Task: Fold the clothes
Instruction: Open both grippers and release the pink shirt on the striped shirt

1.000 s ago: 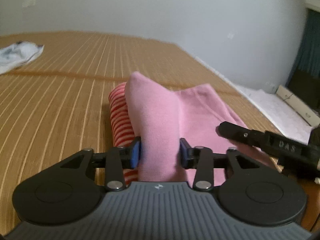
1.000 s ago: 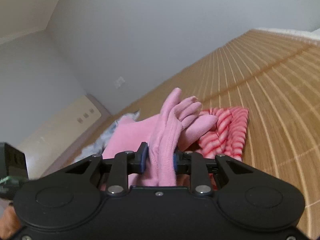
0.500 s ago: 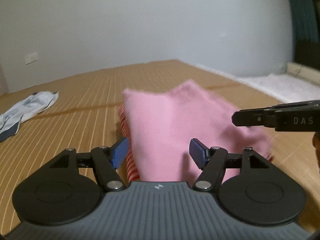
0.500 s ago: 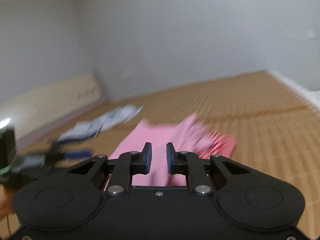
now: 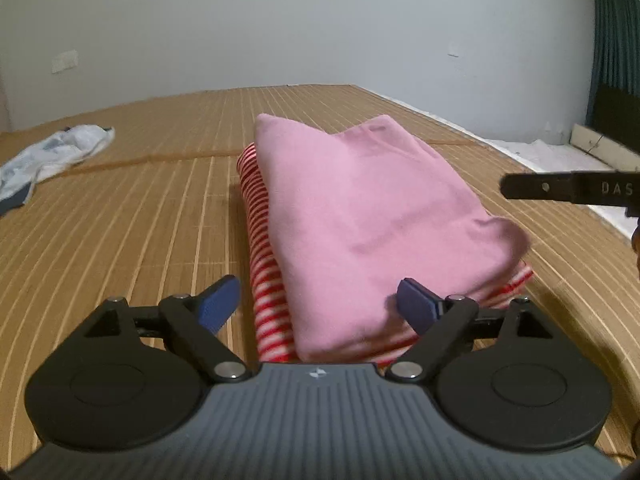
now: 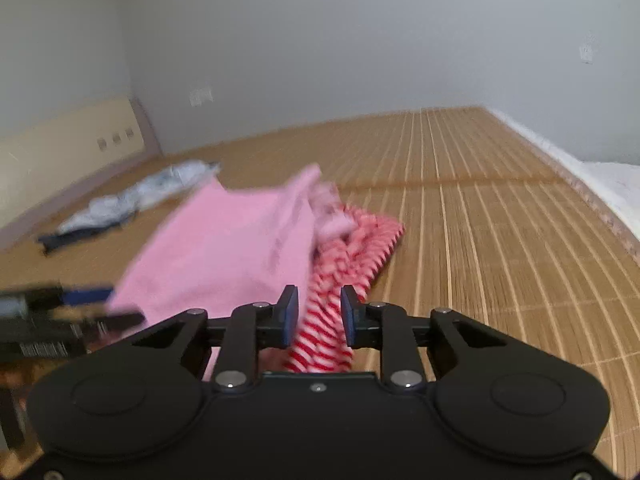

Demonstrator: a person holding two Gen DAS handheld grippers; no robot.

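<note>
A pink garment (image 5: pixel 360 216) lies folded on a red-and-white striped garment (image 5: pixel 262 264) on the bamboo mat (image 5: pixel 120 220). My left gripper (image 5: pixel 318 306) sits just before the pile's near edge, open, its jaws still opening; the blue pads (image 5: pixel 218 304) touch no cloth. In the blurred right wrist view the pink garment (image 6: pixel 224 248) lies left of the striped garment (image 6: pixel 352 248). My right gripper (image 6: pixel 319 314) has narrow jaws that are opening, with striped cloth showing in the gap but not pinched. Its fingers (image 5: pixel 568 190) reach in from the right.
A crumpled white and blue garment (image 5: pixel 56 152) lies on the mat at the far left, also the white and blue garment (image 6: pixel 132 200). White bedding (image 5: pixel 560 152) borders the mat on the right. A dark curtain (image 5: pixel 616 40) hangs at the far right.
Both grippers let go of the pink garment, which dropped flat onto the striped one. The left jaws spread wide. The right jaws came nearly together, then parted a little. Both views levelled out.
</note>
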